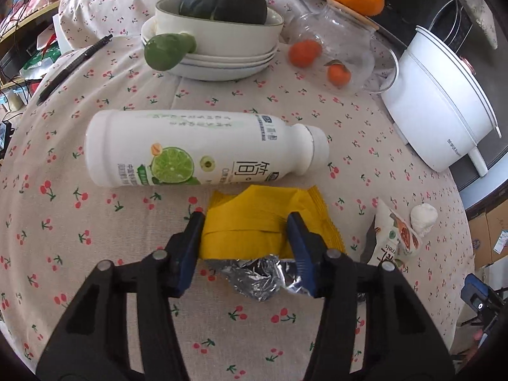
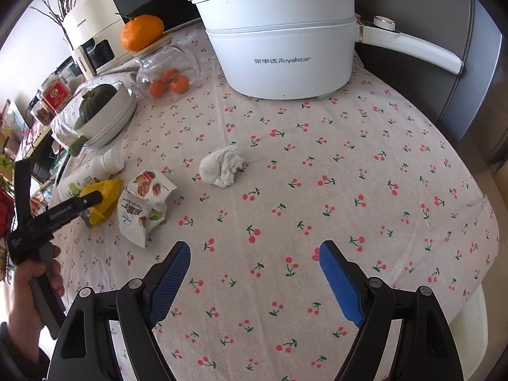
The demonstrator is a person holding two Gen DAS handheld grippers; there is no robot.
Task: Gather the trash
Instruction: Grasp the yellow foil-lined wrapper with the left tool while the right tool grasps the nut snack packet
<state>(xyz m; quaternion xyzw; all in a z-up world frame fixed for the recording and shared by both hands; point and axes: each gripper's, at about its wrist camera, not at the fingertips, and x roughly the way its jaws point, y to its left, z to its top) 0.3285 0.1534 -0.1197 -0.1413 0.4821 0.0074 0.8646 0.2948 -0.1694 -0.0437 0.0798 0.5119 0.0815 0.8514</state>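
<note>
1. We see the left gripper (image 1: 246, 231) low over the cherry-print tablecloth (image 1: 95, 228), its two blue-padded fingers (image 1: 193, 247) set on either side of a yellow wrapper (image 1: 250, 222); each pad meets an edge of the wrapper, so the jaws look closed onto it at about wrapper width.
2. The wrapper's torn silver foil end (image 1: 260, 274) spills back toward the camera, between the finger bases (it is crumpled and shiny).
3. At 12 o'clock from the wrapper, just beside it, a white drink bottle (image 1: 197, 149) lies on its side, cap end pointing to 3 o'clock.
4. At 3 o'clock from the wrapper we find a nut snack packet (image 1: 397, 238), and just beyond it a crumpled white tissue (image 1: 424, 219).
5. In the right wrist view the right gripper (image 2: 254, 254) hangs above bare cloth with its jaws spread wide, touching nothing.
6. From there the tissue (image 2: 222, 166) sits at 12 o'clock, well apart from the fingertips, and the packet (image 2: 144, 206) lies near 10 o'clock.
7. Farther back we see a white electric pot (image 2: 282, 50), a glass jar (image 2: 165, 66) holding small oranges, and a dark squash (image 2: 93, 103) in a stacked bowl.
</note>
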